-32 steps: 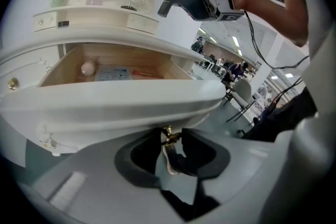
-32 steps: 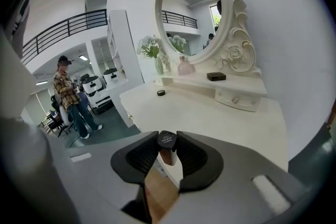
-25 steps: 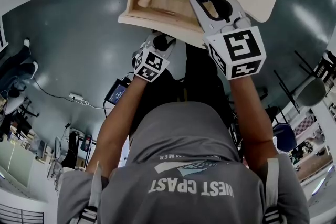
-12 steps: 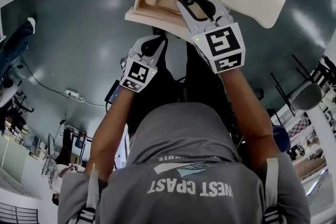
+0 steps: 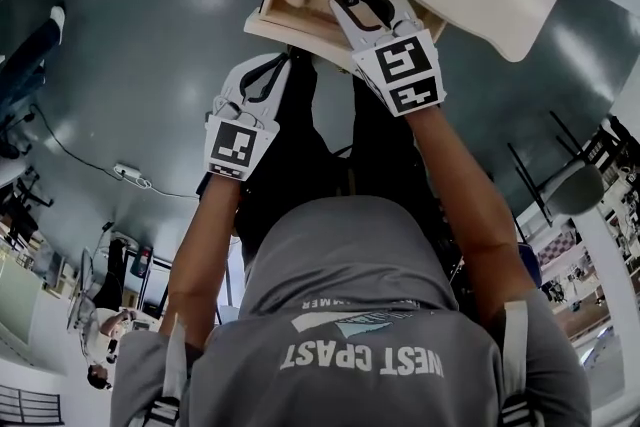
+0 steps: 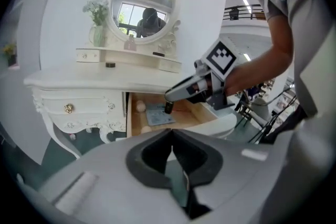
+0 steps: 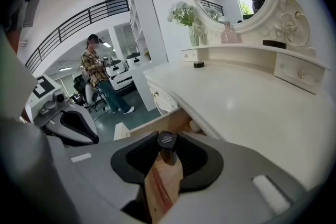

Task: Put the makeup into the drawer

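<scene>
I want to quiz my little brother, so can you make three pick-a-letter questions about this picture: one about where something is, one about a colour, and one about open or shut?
1. Where is the right gripper?
A) inside a bucket
B) over the open drawer
C) on a bed

2. What colour is the dressing table?
A) white
B) red
C) black

3. How are the fingers of the left gripper?
A) wide open
B) gripping a brush
C) shut and empty

Answers:
1 B, it holds a dark tube above the wooden drawer.
2 A, its top and legs are white.
3 C, they have just closed together with nothing between them.
</scene>
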